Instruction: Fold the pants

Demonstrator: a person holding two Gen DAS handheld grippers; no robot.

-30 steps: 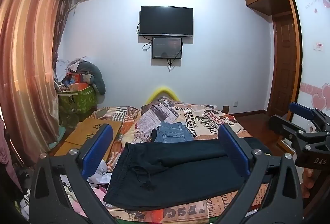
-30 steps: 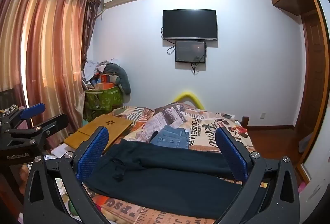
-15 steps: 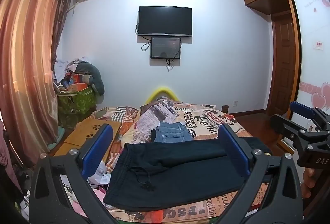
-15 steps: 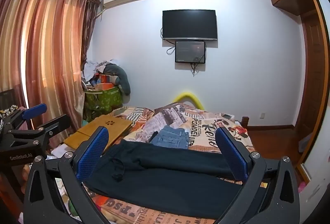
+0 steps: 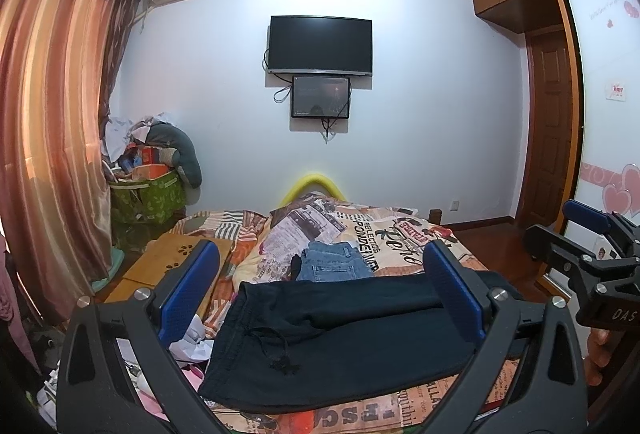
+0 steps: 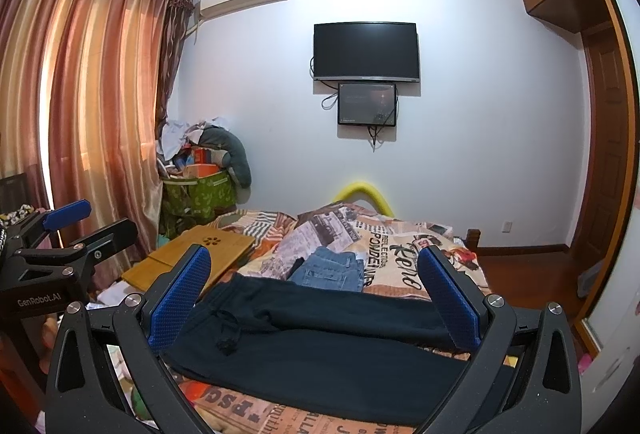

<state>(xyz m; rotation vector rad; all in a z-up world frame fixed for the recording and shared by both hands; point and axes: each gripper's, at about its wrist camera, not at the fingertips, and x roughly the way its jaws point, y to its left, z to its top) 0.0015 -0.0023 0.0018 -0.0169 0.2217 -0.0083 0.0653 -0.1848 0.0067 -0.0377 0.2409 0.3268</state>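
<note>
Pants (image 5: 340,338): black, laid flat across the near end of the bed, waistband toward the curtain side, legs running toward the door side; already doubled lengthwise, one leg over the other.
Drawstring (image 5: 280,356): knotted cord lying loose on the pants, just inside the waistband.
Bed (image 5: 400,234): covered by a quilt printed with newspaper lettering; the pants rest on its near edge.
Jeans (image 5: 334,266): folded blue denim on the bed, just behind the pants, touching or nearly touching their far edge.
Left gripper (image 5: 320,298): held above the near edge of the bed, blue pads spread wide, one on either side of the pants in view; nothing between them, not touching the cloth.
Right gripper (image 6: 316,302): also above the near edge of the bed, pads spread wide, holding nothing, clear of the pants.
Hand (image 5: 596,358): fingers seen at the door-side edge of the left view, under the right gripper.
Board (image 6: 192,258): light wooden board beside the bed on the curtain side.
Curtain (image 6: 80,94): striped red-orange, well to the side of the bed.
Basket (image 6: 198,196): green, heaped with clothes, in the corner beyond the bed.
TV (image 6: 366,50): dark, on the wall beyond the bed, a smaller screen just under it.
</note>
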